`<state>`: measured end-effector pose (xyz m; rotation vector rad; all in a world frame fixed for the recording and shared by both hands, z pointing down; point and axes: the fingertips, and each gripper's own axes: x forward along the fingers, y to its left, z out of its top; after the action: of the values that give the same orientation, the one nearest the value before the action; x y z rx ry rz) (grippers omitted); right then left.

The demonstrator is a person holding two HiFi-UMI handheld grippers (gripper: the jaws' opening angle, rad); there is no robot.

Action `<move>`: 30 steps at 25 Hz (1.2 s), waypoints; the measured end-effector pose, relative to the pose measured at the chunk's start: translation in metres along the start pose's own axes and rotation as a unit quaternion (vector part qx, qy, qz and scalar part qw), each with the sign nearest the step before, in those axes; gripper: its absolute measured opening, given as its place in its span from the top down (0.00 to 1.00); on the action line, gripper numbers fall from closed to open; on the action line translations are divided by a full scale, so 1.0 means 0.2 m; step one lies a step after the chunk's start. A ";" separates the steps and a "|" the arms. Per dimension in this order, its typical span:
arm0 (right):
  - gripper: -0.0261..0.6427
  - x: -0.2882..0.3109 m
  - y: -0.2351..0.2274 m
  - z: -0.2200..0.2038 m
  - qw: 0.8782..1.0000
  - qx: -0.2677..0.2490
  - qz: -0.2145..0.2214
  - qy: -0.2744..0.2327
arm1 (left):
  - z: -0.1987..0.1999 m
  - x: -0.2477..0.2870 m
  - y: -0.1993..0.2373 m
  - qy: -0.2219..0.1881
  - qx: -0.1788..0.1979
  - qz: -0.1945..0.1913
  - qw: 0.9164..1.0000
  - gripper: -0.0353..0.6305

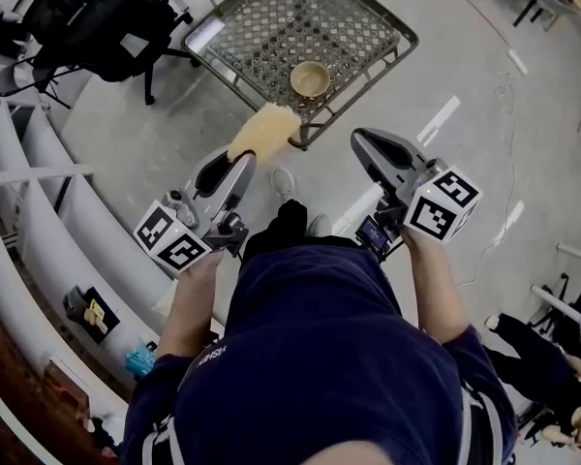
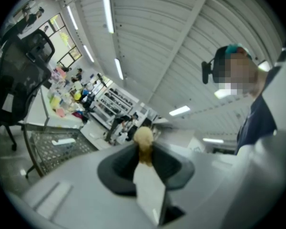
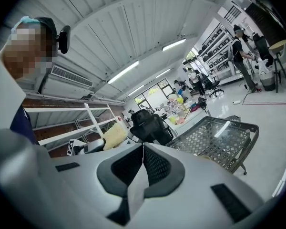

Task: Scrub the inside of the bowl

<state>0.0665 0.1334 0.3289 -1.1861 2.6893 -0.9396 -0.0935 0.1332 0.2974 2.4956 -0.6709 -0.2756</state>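
Note:
A small tan bowl sits on the metal mesh table, near its front edge. My left gripper is shut on a yellow sponge, held just short of the table's front corner and to the bowl's lower left. In the left gripper view the sponge pokes out between the closed jaws. My right gripper is shut with nothing in it, held right of the table's corner. The right gripper view shows the sponge at left and the mesh table at right.
A black office chair stands left of the table. Grey shelving runs along the left side. My feet are on the grey floor just before the table. Another person sits at the lower right.

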 end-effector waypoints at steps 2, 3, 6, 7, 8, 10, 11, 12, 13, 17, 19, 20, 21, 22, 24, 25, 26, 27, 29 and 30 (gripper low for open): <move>0.95 0.07 -0.03 0.03 1.000 0.001 -0.004 0.002 | 0.04 0.03 0.08 0.001 -0.004 -0.001 1.000 0.83; 0.95 0.11 -0.05 0.05 1.000 0.001 -0.006 0.004 | 0.06 0.04 0.13 0.002 -0.005 -0.002 1.000 0.83; 0.95 0.21 -0.10 0.08 1.000 0.004 -0.015 0.009 | 0.11 0.08 0.24 0.006 -0.009 -0.005 1.000 0.83; 0.95 0.24 -0.11 0.09 1.000 0.005 -0.017 0.011 | 0.13 0.09 0.27 0.007 -0.010 -0.006 1.000 0.83; 0.95 0.27 -0.13 0.10 1.000 0.006 -0.020 0.011 | 0.14 0.10 0.31 0.009 -0.011 -0.007 1.000 0.83; 0.95 0.33 -0.15 0.13 1.000 0.008 -0.026 0.012 | 0.17 0.12 0.38 0.014 -0.014 -0.010 1.000 0.83; 0.95 0.36 -0.17 0.15 0.999 0.009 -0.029 0.012 | 0.19 0.13 0.42 0.016 -0.016 -0.011 1.000 0.83; 0.95 0.39 -0.18 0.16 0.999 0.010 -0.033 0.013 | 0.20 0.14 0.45 0.019 -0.019 -0.013 1.000 0.83; 0.95 0.42 -0.20 0.17 0.999 0.010 -0.038 0.014 | 0.22 0.15 0.49 0.021 -0.020 -0.014 0.999 0.83; 0.95 0.50 -0.26 0.21 0.998 0.010 -0.057 0.012 | 0.27 0.21 0.61 0.033 -0.018 -0.020 0.999 0.83; 0.95 0.53 -0.30 0.23 0.998 0.014 -0.066 0.010 | 0.29 0.23 0.65 0.037 -0.016 -0.023 0.999 0.83; 0.95 0.54 -0.32 0.24 0.997 0.017 -0.070 0.010 | 0.30 0.24 0.67 0.039 -0.015 -0.023 0.999 0.83; 0.95 0.56 -0.33 0.25 0.997 0.019 -0.072 0.010 | 0.31 0.24 0.69 0.040 -0.014 -0.023 0.999 0.83; 0.95 0.58 -0.35 0.25 0.997 0.020 -0.074 0.011 | 0.32 0.25 0.72 0.042 -0.015 -0.022 0.999 0.83; 0.95 0.61 -0.38 0.26 0.997 0.021 -0.077 0.011 | 0.31 0.25 0.77 0.046 -0.021 -0.018 0.999 0.83; 0.95 0.63 -0.40 0.26 0.997 0.022 -0.079 0.011 | 0.30 0.25 0.79 0.049 -0.025 -0.016 0.998 0.83; 0.95 0.64 -0.42 0.26 0.996 0.022 -0.082 0.012 | 0.29 0.26 0.81 0.052 -0.028 -0.014 0.998 0.83; 0.95 0.65 -0.45 0.26 0.996 0.021 -0.085 0.014 | 0.27 0.26 0.83 0.057 -0.030 -0.012 0.998 0.83; 0.95 0.67 -0.50 0.26 0.995 0.014 -0.093 0.024 | 0.24 0.27 0.88 0.067 -0.034 -0.006 0.997 0.83; 0.95 0.69 -0.53 0.24 0.995 0.008 -0.098 0.032 | 0.22 0.28 0.90 0.073 -0.038 -0.001 0.997 0.83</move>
<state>0.0526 -0.0413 0.3733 -1.4616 2.6455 -1.0370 -0.1336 -0.0472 0.3567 2.4168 -0.5869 -0.1167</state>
